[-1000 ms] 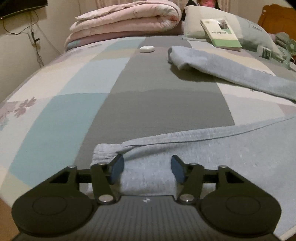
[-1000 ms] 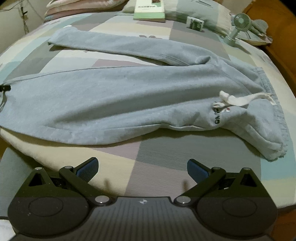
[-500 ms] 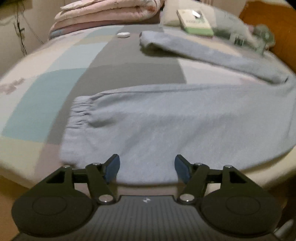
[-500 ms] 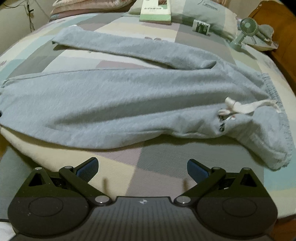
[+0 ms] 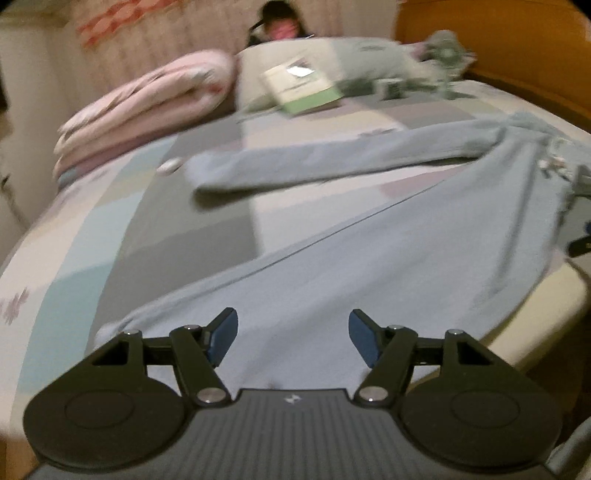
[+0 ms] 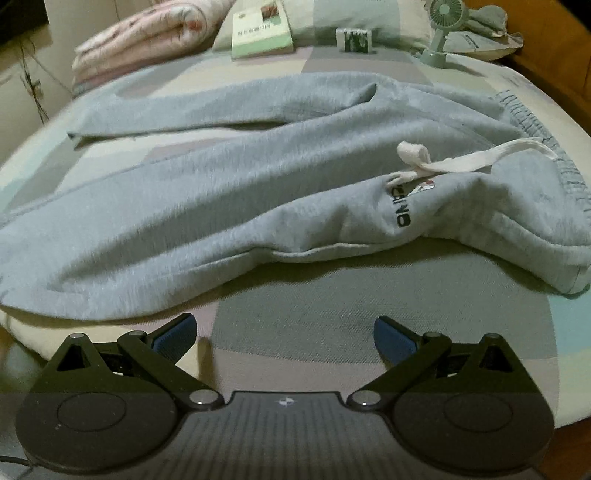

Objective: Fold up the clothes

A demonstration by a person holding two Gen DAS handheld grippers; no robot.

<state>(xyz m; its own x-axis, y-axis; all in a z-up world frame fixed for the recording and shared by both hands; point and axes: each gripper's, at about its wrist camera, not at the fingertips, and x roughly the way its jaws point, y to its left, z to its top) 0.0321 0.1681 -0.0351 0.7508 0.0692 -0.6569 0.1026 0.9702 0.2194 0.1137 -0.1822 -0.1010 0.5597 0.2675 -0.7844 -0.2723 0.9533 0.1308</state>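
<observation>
Hovering over near trouser leg, left tongs [image 5: 293, 334] wide, jaws just opened further, nothing gripped; pants [image 5: 388, 258] spread across bed [image 5: 74, 236], view blurred. Right view: right tongs [image 6: 285, 338] wide, empty, over bed near pants' waist, drawstring [image 6: 458, 160] right.

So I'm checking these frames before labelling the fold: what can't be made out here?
- Near cuff of the sweatpants: left wrist view, hidden behind the left gripper.
- Same leg's end: right wrist view, cut off by the left edge.
- Book title: too small; left view motion-blurred.
- Logo lettering: partly covered by the drawstring.
</observation>
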